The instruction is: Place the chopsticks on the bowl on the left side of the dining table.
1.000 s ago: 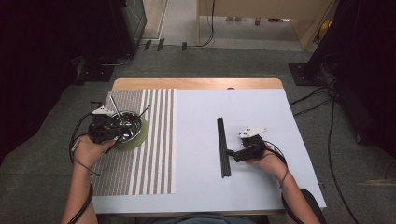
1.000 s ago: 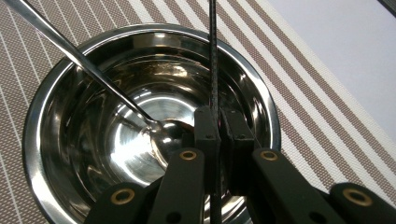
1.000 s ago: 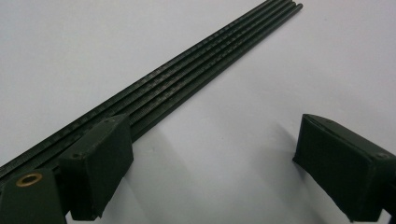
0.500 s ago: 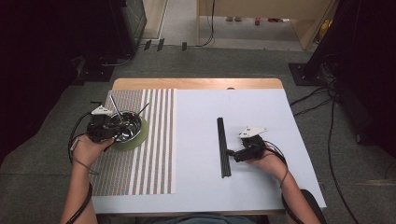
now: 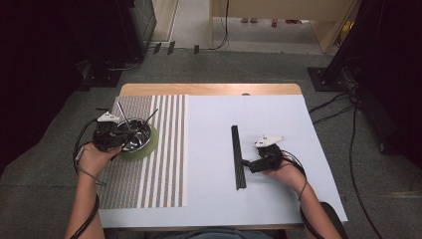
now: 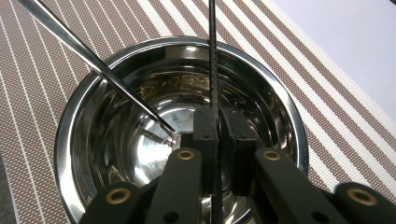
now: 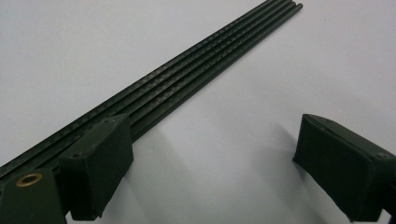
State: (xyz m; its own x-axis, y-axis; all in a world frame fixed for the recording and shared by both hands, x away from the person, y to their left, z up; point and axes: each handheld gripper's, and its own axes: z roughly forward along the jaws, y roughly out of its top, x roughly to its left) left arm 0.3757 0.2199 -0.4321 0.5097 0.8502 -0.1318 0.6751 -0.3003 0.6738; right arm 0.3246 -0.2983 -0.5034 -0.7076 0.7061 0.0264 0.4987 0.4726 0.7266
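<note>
The left claw (image 6: 217, 154) pinched one black rod (image 6: 213, 70) over the steel bowl (image 6: 93, 98); lowering it straight seemed best. The right claw (image 7: 210, 163) gaped empty beside the rod bundle (image 7: 187, 74).

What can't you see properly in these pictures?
- Bottom of the bowl, left gripper view: the left tool covers part of it.
- Near end of the black rods, right gripper view: hidden behind a right tool finger.
- Green plate, high view: mostly under the bowl.
</note>
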